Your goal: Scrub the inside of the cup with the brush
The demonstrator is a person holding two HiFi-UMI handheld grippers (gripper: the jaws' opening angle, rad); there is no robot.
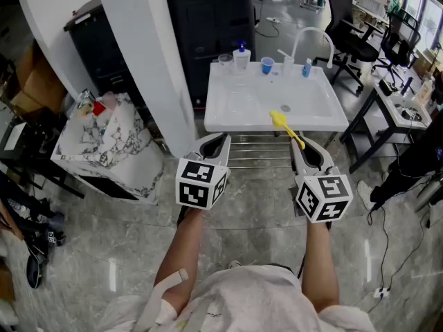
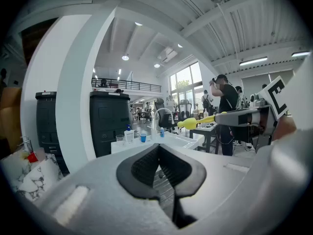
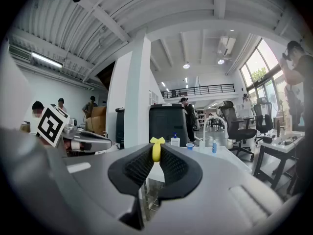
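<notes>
Head view: our right gripper holds a yellow plastic brush between ribbed black fingers, over the front edge of the white sink. Our left gripper has its fingers pressed together, empty. The small blue cup stands on the back rim of the sink. Both cubes carry black and white square markers.

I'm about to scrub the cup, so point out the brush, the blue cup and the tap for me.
brush (image 1: 287, 131), head view, middle of its yellow handle.
blue cup (image 1: 267, 66), head view, on its side wall.
tap (image 1: 312, 29), head view, top of its white arch.
</notes>
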